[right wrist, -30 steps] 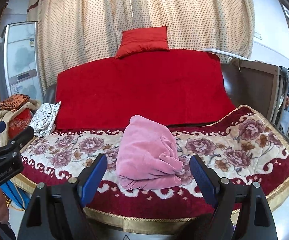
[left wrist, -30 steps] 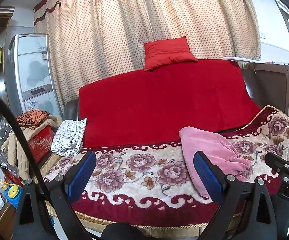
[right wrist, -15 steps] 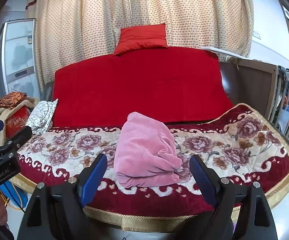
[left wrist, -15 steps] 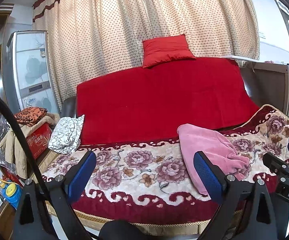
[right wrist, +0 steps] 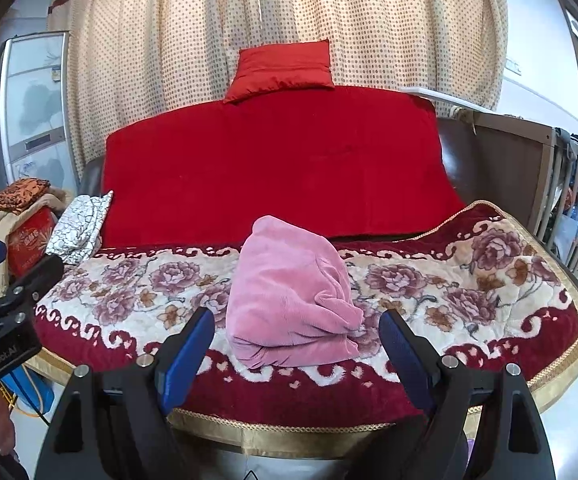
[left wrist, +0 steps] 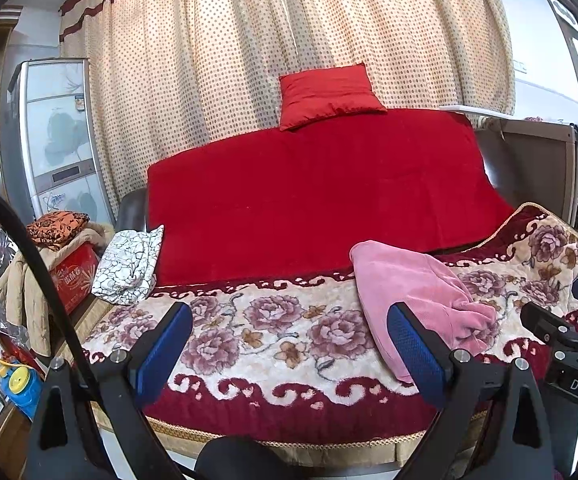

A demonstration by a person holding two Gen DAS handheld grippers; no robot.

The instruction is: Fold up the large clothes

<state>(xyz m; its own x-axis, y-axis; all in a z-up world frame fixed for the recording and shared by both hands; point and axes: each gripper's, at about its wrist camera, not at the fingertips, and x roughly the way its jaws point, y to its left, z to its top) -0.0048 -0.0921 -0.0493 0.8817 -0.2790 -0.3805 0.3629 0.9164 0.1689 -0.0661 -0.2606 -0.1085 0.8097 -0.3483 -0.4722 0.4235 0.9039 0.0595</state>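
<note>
A pink garment (right wrist: pixel 291 296), bundled into a soft, rumpled mound, lies on the floral blanket (right wrist: pixel 469 280) that covers the sofa seat. It sits near the blanket's front edge, about midway along it in the right wrist view and toward the right end in the left wrist view (left wrist: pixel 421 292).

The right gripper (right wrist: pixel 295 346) hangs in front of the sofa's front edge with its blue-padded fingers (right wrist: pixel 187 350) spread wide, released and holding nothing; the garment shows between them, apart from both pads. The left gripper (left wrist: pixel 289 350) is likewise spread wide and empty, facing the bare stretch of blanket (left wrist: pixel 273 328) to the left of the garment.

A red throw (right wrist: pixel 273 172) drapes the sofa back, with a red cushion (right wrist: pixel 283 68) on top of it before a dotted curtain (right wrist: pixel 369 20). A black-and-white patterned cloth (left wrist: pixel 129 264) lies at the seat's left end.
</note>
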